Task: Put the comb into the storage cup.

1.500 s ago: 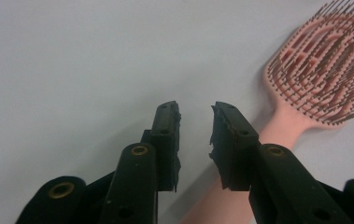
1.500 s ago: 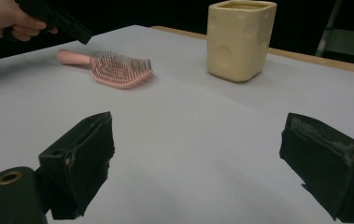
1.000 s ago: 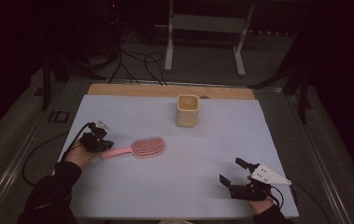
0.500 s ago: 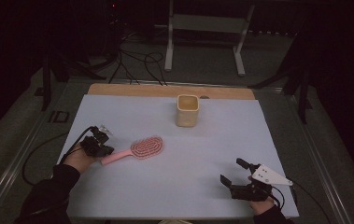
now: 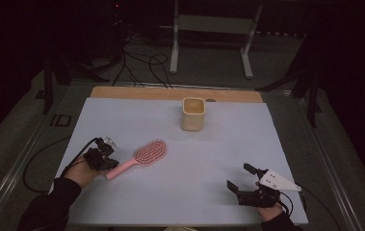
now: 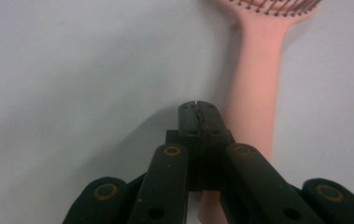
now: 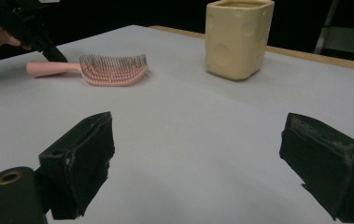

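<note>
The pink hairbrush (image 5: pixel 144 156) lies flat on the white table cover (image 5: pixel 209 159), front-left, w/ its head now swung up toward the cream cup (image 5: pixel 193 114) vs. a sec ago, when it lay nearly level. The left gripper (image 5: pixel 107 161) has pulled back a bit, its jaws pressed together on nothing, tips just beside the handle, so it looks like a nudge to re-aim the brush, not a pickup. The right gripper (image 5: pixel 242 180) rests front-right w/ jaws spread wide, well apart from the brush.
</note>
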A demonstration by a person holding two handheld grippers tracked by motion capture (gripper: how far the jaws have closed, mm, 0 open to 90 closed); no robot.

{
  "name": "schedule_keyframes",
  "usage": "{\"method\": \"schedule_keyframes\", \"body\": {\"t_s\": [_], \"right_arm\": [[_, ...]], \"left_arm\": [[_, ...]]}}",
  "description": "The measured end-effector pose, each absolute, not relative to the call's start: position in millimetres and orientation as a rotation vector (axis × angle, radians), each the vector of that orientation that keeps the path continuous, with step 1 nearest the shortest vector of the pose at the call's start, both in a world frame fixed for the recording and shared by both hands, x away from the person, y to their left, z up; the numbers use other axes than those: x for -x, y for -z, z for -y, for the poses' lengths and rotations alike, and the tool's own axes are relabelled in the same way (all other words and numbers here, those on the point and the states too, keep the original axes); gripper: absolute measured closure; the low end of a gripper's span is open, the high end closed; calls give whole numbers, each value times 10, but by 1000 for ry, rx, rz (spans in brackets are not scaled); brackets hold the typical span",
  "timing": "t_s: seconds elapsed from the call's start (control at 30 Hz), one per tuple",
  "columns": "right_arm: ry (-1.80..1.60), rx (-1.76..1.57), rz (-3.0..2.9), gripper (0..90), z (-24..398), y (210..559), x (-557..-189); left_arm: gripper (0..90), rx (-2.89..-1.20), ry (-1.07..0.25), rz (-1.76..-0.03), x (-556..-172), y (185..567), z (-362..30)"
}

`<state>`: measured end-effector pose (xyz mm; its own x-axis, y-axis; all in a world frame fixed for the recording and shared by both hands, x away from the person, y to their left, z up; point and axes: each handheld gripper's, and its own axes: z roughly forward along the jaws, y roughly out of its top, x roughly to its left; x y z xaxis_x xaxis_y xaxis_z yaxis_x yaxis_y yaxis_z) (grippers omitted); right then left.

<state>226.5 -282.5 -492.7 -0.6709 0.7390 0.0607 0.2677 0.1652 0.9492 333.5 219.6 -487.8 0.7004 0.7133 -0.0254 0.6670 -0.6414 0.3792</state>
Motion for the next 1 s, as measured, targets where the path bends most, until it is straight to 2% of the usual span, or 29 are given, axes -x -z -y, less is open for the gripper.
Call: {"method": "schedule_keyframes", "body": {"t_s": [0.13, 0.2, 0.27, 0.3, 0.37, 0.9, 0.97, 1.0], "right_arm": [[-1512, -949, -2030, 96, 2823, 4920, -2252], [-1518, -953, -2033, 96, 2823, 4927, -2259], [-1506, -952, -2038, 96, 2817, 4928, -2256], [-1505, -951, -2038, 96, 2816, 4928, -2254], [-1507, -952, -2036, 96, 2822, 4926, -2255], [-1501, -956, -2031, 96, 2825, 4918, -2244], [-1500, -960, -2033, 96, 2821, 4919, -2248], [-1498, -958, -2032, 96, 2818, 4917, -2245]], "left_arm": [[900, -2573, -171, -1054, -3269, 4860, -2137], [900, -2571, -125, -1057, -3245, 4860, -2106], [900, -2585, -147, -1054, -3227, 4856, -2079], [900, -2585, -108, -1047, -3221, 4858, -2069], [900, -2604, -150, -1053, -3194, 4852, -2033], [899, -2611, -92, -1040, -3097, 4762, -1905], [811, -2628, -155, -1049, -3093, 4729, -1893], [811, -2633, -162, -1043, -3093, 4713, -1896]]}}
